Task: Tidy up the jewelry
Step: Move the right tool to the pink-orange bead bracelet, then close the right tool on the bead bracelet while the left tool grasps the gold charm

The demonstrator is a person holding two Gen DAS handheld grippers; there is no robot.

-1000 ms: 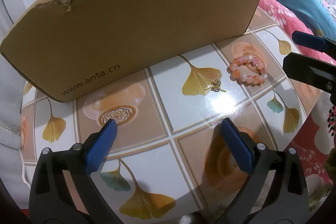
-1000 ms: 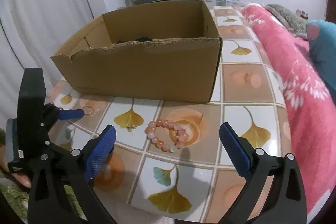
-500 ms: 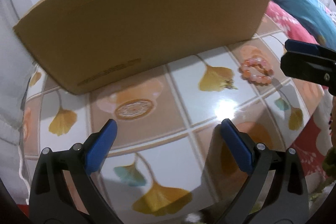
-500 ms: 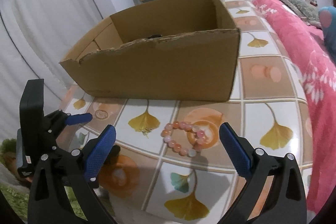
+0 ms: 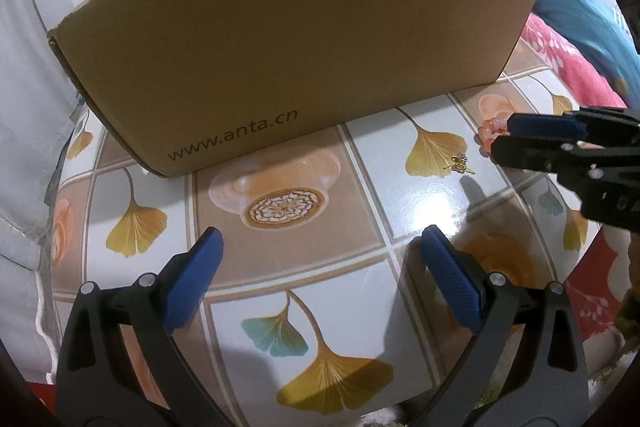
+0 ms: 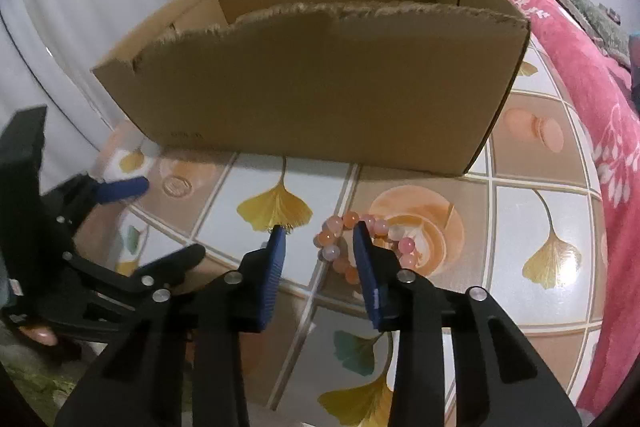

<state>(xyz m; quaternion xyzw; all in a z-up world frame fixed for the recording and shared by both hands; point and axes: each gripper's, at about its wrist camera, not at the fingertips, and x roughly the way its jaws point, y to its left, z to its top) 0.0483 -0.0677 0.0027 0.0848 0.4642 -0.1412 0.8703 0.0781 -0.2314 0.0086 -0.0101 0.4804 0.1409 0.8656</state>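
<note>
Bracelet [image 6: 347, 250] sat w/ our right gripper [image 6: 319, 242] half-closed round its left side, not gripping yet; we'd squeeze slowly, beads roll.

The right gripper [image 6: 318, 241] hangs low over the ginkgo-patterned tiled table [image 6: 532, 211], its blue-padded jaws partly apart around the near-left beads of a pink and orange beaded bracelet [image 6: 344, 251]. Behind stands an open brown cardboard box [image 6: 320, 91], and the left gripper [image 6: 120, 189] waits at the left edge.
</note>
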